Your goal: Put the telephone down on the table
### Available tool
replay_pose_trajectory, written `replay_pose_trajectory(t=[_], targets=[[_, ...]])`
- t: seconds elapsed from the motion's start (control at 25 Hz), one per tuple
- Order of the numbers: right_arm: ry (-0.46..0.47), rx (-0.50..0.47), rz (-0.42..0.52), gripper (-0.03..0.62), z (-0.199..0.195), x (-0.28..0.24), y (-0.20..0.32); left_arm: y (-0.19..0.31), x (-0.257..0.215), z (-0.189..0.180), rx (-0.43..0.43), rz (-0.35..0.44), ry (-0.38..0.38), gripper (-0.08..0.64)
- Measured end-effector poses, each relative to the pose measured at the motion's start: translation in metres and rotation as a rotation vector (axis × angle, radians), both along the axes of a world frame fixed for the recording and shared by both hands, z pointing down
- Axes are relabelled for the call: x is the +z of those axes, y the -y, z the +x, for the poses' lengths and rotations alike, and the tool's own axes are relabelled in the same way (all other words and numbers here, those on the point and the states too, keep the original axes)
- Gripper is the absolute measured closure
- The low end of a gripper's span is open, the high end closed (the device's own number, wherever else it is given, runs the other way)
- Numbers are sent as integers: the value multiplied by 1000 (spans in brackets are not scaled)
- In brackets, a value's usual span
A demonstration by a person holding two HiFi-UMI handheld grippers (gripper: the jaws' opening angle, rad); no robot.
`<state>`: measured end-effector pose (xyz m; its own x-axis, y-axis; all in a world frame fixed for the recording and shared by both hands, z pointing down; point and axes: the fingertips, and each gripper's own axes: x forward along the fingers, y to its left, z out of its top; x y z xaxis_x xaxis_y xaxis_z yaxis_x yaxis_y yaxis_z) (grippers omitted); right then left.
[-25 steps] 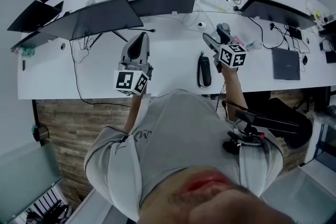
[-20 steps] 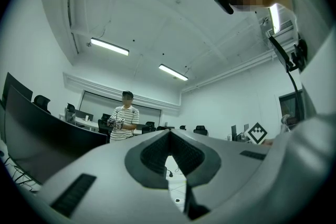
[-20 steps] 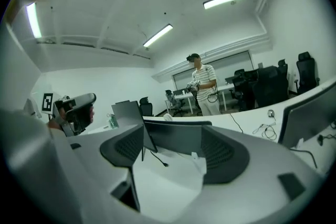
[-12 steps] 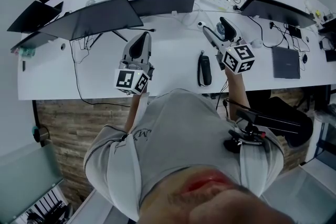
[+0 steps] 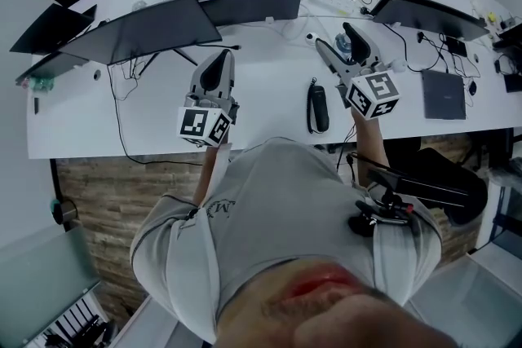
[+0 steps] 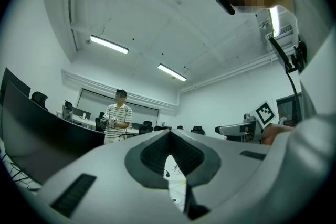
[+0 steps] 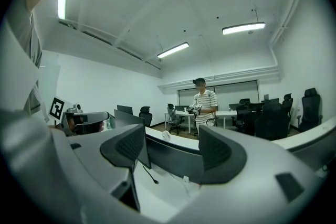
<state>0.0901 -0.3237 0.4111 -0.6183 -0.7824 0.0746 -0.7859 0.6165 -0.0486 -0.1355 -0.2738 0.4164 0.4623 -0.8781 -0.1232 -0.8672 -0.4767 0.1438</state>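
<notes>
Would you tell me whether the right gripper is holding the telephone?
No: the right gripper has its jaws apart with nothing between them, and the telephone lies on the table.

A long curved white table (image 5: pixel 163 114) spans the top of the head view, wood-plank floor (image 5: pixel 106 200) below it at left. The right gripper view shows white walls (image 7: pixel 105 86), 2 lit strip lights (image 7: pixel 243 28) at upper centre and right, black office chairs (image 7: pixel 310 105) at far right.

telephone (image 5: pixel 317 109) flat on the counter (image 5: pixel 269 94), near the front edge, between left tongs (image 5: pixel 227 55) and right tongs (image 5: pixel 336 41), closer to the right. behind: monitors (image 5: pixel 249 4). far right: laptop (image 5: pixel 444 99).
</notes>
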Motion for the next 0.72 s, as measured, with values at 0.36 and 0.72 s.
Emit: replay_pose_trajectory(t=[0.36,0.72], targets=[[22,3,25,563,-2,-5,-4,4,1,-4,-4,3,-3,551],[-3,-19,28,577,-9,-2,-6,0,2,-9,-19,0,-2,551]])
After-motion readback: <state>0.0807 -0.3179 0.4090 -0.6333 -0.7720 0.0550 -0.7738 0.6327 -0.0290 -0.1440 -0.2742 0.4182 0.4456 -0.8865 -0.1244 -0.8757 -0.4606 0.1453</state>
